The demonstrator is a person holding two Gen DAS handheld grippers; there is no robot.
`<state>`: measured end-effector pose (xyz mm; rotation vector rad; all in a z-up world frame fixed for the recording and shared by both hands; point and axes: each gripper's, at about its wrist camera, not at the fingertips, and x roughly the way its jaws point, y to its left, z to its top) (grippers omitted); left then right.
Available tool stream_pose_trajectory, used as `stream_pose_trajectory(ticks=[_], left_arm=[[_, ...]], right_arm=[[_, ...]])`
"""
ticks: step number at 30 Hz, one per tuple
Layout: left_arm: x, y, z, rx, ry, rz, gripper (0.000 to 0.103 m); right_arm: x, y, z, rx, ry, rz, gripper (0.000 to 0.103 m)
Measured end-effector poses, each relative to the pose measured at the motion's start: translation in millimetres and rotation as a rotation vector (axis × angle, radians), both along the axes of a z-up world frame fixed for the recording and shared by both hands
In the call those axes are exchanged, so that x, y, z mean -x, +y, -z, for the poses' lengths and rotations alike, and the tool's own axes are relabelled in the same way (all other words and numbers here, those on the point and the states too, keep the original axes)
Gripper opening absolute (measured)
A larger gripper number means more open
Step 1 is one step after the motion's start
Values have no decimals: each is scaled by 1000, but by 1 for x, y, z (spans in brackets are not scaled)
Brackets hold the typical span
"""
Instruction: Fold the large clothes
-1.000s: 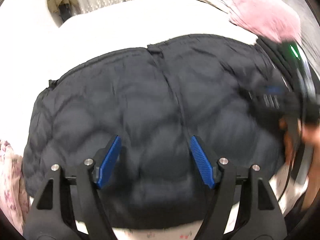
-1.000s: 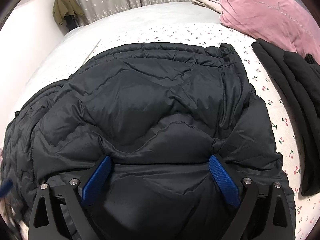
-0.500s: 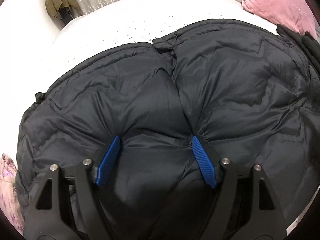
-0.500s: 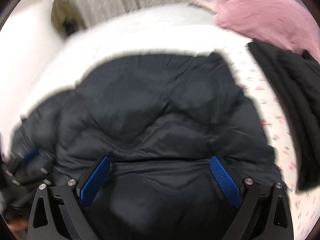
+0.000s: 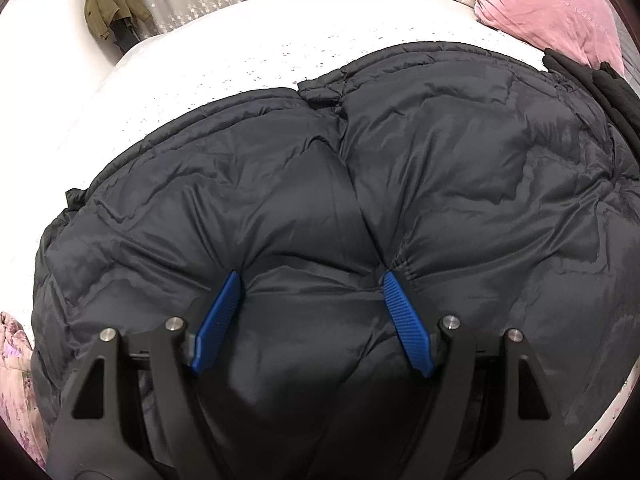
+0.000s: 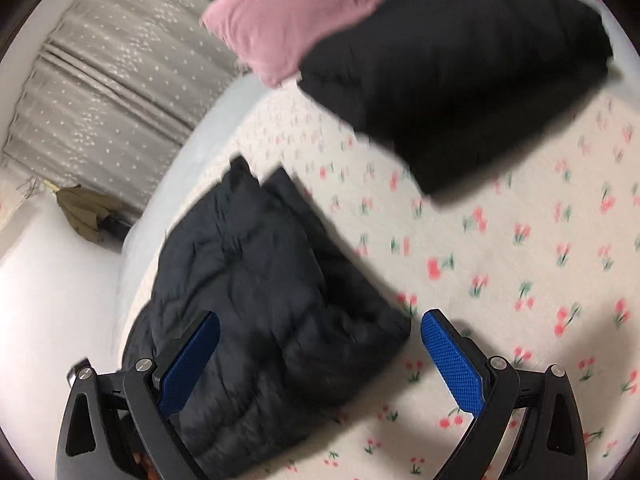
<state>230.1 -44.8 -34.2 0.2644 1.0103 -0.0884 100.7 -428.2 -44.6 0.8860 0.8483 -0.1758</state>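
Note:
A large black puffer jacket (image 5: 320, 200) lies spread on the bed and fills most of the left wrist view. My left gripper (image 5: 310, 280) is open, its blue fingertips pressed down into the padded fabric near the jacket's near edge. In the right wrist view the jacket (image 6: 260, 300) lies at lower left, folded in on itself, with one corner pointing right. My right gripper (image 6: 320, 324) is open and empty, held just above that corner and the bedsheet.
The bed has a white sheet with a cherry print (image 6: 520, 280). A folded black garment (image 6: 460, 72) and a pink pillow (image 6: 300, 20) lie at the far right. An olive coat (image 5: 112, 8) hangs by grey curtains (image 6: 112, 80). Floral fabric (image 5: 16, 380) lies at the left edge.
My right gripper has lifted off the jacket and swung right, now viewing its corner and the bedsheet. My left gripper stays pressed into the jacket, barely moved in the last half second.

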Motion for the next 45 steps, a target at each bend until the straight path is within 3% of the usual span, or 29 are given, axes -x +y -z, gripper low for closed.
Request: stream_pose_trajectory(ticks=[4, 6, 9, 13, 15, 17, 20, 23, 27, 29, 31, 33, 37, 41, 45], left_arm=[[1, -1, 1, 5, -1, 1, 76], [1, -1, 0, 8, -1, 1, 76], [1, -1, 0, 6, -1, 2, 76], [0, 0, -1, 10, 0, -2, 76], [0, 1, -1, 13, 1, -3, 76], [-1, 1, -1, 15, 1, -4, 76], [-1, 1, -3, 21, -3, -9, 76], [-1, 1, -5, 58, 1, -19, 75], [5, -11, -11, 202, 35, 52, 75], [10, -23, -10, 210, 37, 90, 75], [14, -35, -9, 183, 24, 109, 75], [13, -33, -13, 210, 40, 112, 75], [15, 10, -39, 361, 66, 58, 75], [38, 67, -69, 368, -1, 0, 75], [65, 151, -67, 426, -49, -152, 75]], right_arm=[[-14, 11, 32, -302, -46, -74, 97], [-17, 17, 33, -336, -84, -74, 92], [-22, 24, 29, -327, -125, -67, 85], [-29, 34, 32, -289, -103, -58, 71], [-30, 41, 24, -230, -112, -80, 57], [-29, 48, 9, -156, -142, -101, 32], [-24, 48, -4, -101, -185, -104, 19], [-19, 56, -22, -4, -209, -101, 14], [-2, 52, -59, 128, -333, -78, 12], [15, 52, -80, 232, -381, -52, 12], [22, 49, -83, 281, -382, -34, 12], [22, 43, -79, 293, -357, -24, 12], [19, 36, -69, 266, -306, -10, 12], [18, 50, -81, 336, -332, -29, 12], [25, 64, -91, 413, -370, -60, 12]])
